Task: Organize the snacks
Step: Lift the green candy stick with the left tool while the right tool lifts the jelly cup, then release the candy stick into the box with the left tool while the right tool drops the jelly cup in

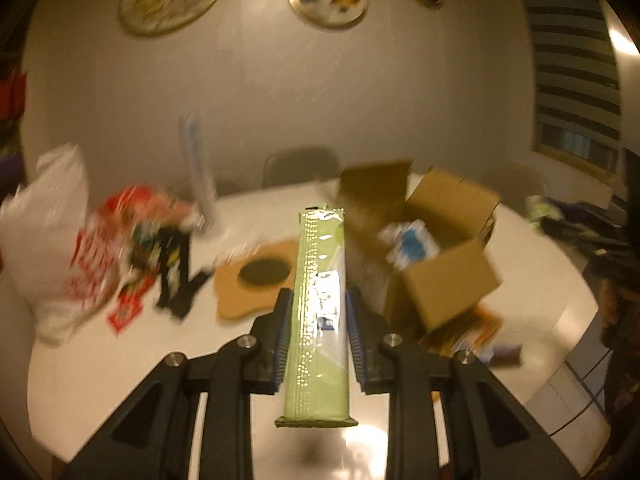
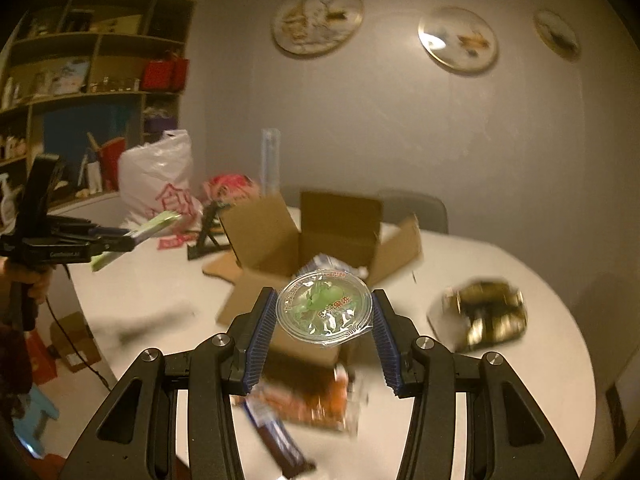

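White worktop [image 2: 500, 280] carries the open cardboard box [image 2: 276, 236]. Your left gripper [image 1: 318, 312] has its jaws clamped on a green snack packet [image 1: 320, 320], your right gripper [image 2: 324, 316] half-open around a jelly cup [image 2: 326, 308]. Carry both level over the box before releasing.

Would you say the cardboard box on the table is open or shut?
Open: the cardboard box has its flaps standing up and outward, with packets visible inside.
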